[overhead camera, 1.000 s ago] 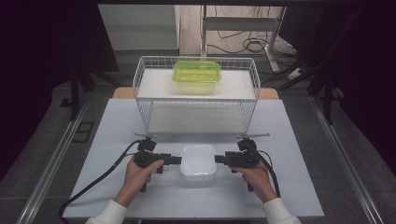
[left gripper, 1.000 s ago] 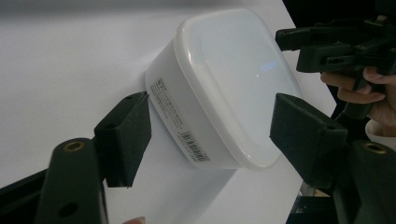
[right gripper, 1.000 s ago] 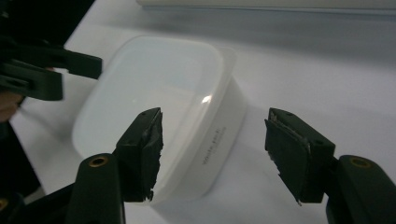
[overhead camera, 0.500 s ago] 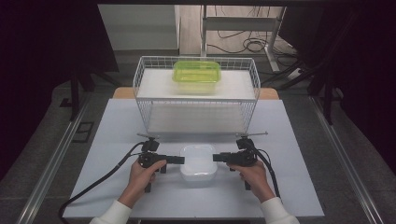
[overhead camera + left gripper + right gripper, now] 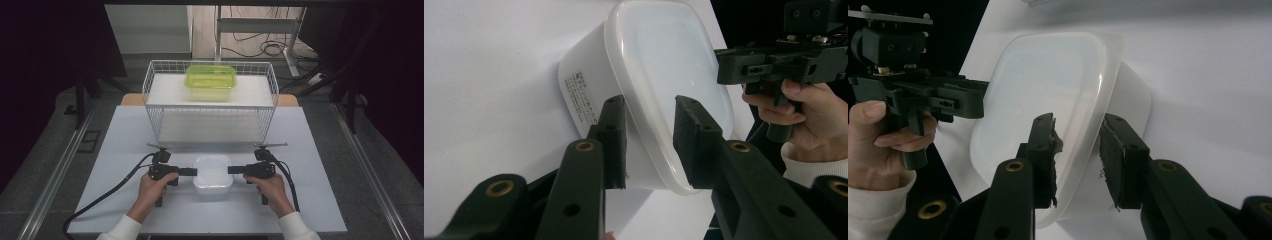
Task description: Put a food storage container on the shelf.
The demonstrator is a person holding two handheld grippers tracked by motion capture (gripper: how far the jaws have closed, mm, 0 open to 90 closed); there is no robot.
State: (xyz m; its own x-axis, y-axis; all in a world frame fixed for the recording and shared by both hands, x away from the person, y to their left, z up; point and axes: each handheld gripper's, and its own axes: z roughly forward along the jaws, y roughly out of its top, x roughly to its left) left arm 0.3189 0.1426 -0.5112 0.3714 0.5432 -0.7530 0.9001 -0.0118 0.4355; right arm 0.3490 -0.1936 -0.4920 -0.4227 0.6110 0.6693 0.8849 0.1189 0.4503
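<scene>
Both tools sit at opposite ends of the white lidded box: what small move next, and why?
Probably finish closing both. The left tool and right tool each straddle the white box's lid rim, jaws just been closing, with small gaps apparently left.

Even overhead light on the white table (image 5: 150,130), dark surroundings, soft glare and near-lens blur beyond both grippers' jaws.

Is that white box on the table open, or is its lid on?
Lid on: the white box wears a translucent lid whose rim overhangs the walls all round. What is inside cannot be told.
</scene>
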